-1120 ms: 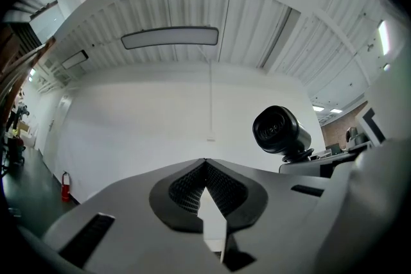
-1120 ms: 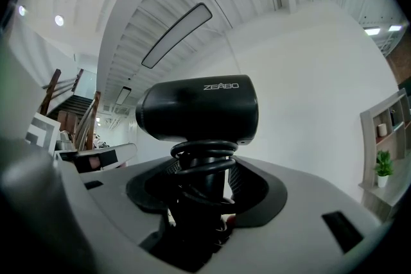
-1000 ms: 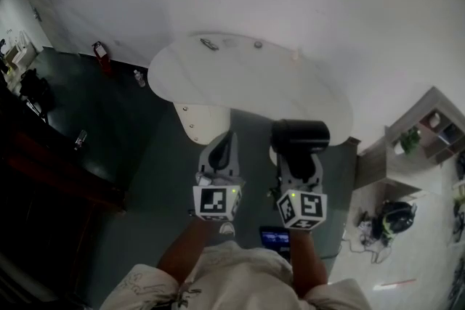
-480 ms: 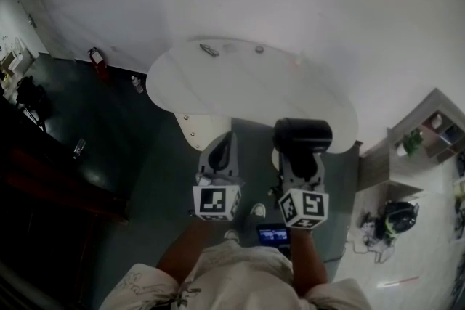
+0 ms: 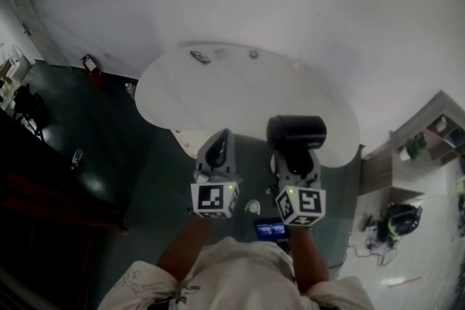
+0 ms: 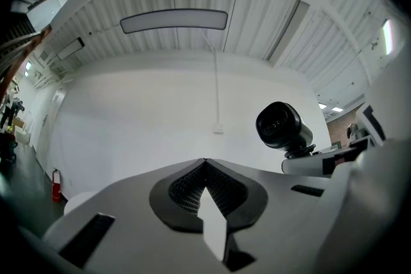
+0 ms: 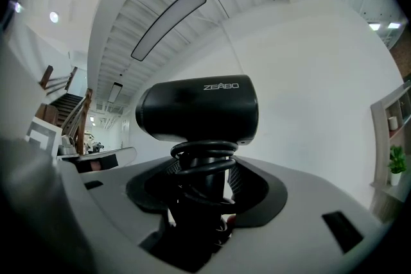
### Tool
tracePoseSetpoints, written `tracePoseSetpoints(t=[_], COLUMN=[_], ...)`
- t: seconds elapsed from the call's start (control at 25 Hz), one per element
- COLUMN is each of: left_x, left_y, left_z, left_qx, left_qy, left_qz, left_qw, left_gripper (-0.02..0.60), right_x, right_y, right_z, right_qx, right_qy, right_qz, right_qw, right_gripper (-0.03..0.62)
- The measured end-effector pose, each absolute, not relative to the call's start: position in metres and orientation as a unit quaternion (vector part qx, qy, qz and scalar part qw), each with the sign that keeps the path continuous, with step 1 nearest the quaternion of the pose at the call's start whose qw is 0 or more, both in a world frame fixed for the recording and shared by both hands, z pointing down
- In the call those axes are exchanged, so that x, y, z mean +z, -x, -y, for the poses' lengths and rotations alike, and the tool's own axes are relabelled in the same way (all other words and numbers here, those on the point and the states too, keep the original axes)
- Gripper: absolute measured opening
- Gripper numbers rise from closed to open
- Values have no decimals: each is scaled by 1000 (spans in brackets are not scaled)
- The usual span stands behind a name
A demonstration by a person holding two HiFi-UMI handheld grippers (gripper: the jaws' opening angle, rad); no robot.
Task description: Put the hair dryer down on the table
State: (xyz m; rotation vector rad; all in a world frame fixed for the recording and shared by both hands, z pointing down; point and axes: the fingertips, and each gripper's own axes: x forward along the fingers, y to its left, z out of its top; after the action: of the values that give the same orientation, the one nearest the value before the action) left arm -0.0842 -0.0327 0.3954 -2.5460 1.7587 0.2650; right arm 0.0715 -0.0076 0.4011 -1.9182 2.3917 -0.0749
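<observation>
A black hair dryer (image 5: 296, 133) stands upright in my right gripper (image 5: 294, 156), held over the near edge of the white oval table (image 5: 247, 94). In the right gripper view its barrel (image 7: 199, 109) lies crosswise above the jaws. Its handle, with the cord coiled round it, is clamped in my right gripper (image 7: 202, 183). My left gripper (image 5: 220, 145) hangs beside it on the left, short of the table edge. Its jaws meet with nothing between them, as the left gripper (image 6: 205, 167) shows in its own view. There the dryer (image 6: 282, 128) shows off to the right.
A small dark object (image 5: 197, 56) and a small round thing (image 5: 253, 54) lie at the table's far edge. On the dark floor stand a red extinguisher (image 5: 90, 63) at left and a lit screen (image 5: 270, 231) near the person. A shelf (image 5: 429, 138) and a bag (image 5: 398, 218) are at right.
Both grippers and the dryer have come slightly nearer the table's near edge. The grip on the dryer's handle is unchanged.
</observation>
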Motion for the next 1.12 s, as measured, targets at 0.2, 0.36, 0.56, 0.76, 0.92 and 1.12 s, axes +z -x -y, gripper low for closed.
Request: tracePoseSetpoints(t=[0.2, 0.36, 0.56, 0.76, 0.92, 1.12], left_x=[391, 387, 386, 392, 390, 392], left_y=[57, 40, 21, 6, -3, -9], left_z=[86, 131, 183, 227, 252, 279], left_qx=[80, 74, 75, 65, 64, 64], left_qy=[824, 821, 816, 810, 807, 807], left_qz=[-560, -565, -573, -582, -585, -586], left_qw=[20, 31, 32, 37, 39, 37], left_gripper=[-5, -5, -5, -5, -5, -5], right_x=[399, 398, 402, 408, 413, 423], right_y=[-94, -111, -130, -147, -155, -159], right_z=[61, 109, 166, 213, 240, 269], right_qx=[-29, -33, -38, -45, -55, -63], right_qy=[626, 621, 615, 608, 606, 606], right_qz=[-778, -782, -787, -792, -793, -793], right_qw=[39, 36, 35, 32, 29, 22], right_gripper=[235, 235, 235, 235, 235, 235])
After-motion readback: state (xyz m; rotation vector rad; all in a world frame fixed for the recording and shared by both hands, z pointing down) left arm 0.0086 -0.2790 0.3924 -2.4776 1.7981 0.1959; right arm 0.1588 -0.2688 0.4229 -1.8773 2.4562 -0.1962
